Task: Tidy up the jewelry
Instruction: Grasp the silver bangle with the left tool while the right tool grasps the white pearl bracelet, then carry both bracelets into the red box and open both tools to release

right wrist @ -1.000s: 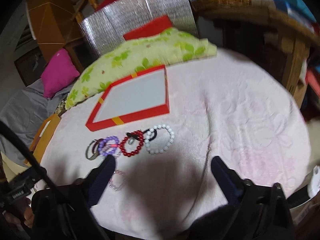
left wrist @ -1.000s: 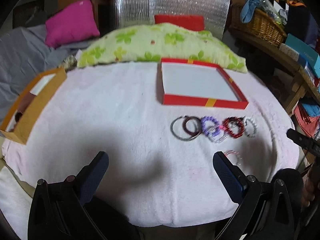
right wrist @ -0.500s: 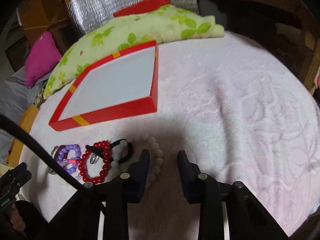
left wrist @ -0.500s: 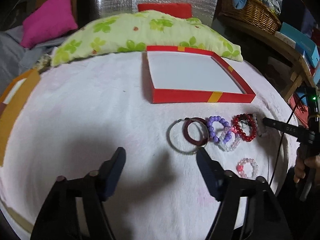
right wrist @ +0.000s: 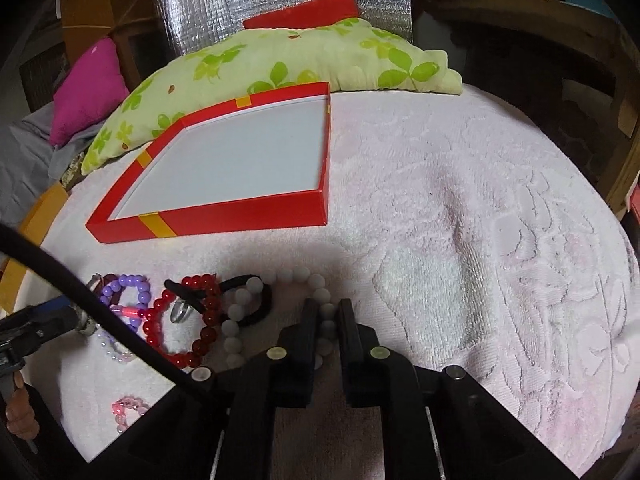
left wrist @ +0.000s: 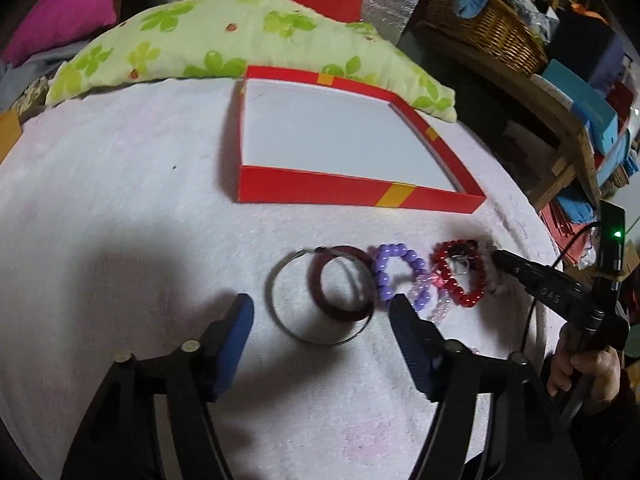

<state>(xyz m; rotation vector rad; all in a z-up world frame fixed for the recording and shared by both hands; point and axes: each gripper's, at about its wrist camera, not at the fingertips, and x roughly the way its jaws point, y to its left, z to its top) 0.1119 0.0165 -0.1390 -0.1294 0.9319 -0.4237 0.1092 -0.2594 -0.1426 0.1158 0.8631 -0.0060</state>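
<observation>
Right gripper (right wrist: 325, 312) is clamping the white bead bracelet (right wrist: 240, 312) lying before the red tray (right wrist: 224, 216) (lift straight, avoiding snagging neighbours), while left gripper (left wrist: 322, 312) is hanging open around the silver bangle (left wrist: 316, 300).

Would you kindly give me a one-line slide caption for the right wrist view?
Right gripper closed on the white bead bracelet, beside the red bead bracelet and empty red box.

Jewelry count
Four bead bracelets (right wrist: 182, 330), two bangles (left wrist: 320, 298), one red tray (right wrist: 224, 222), two pillows (right wrist: 288, 64).
</observation>
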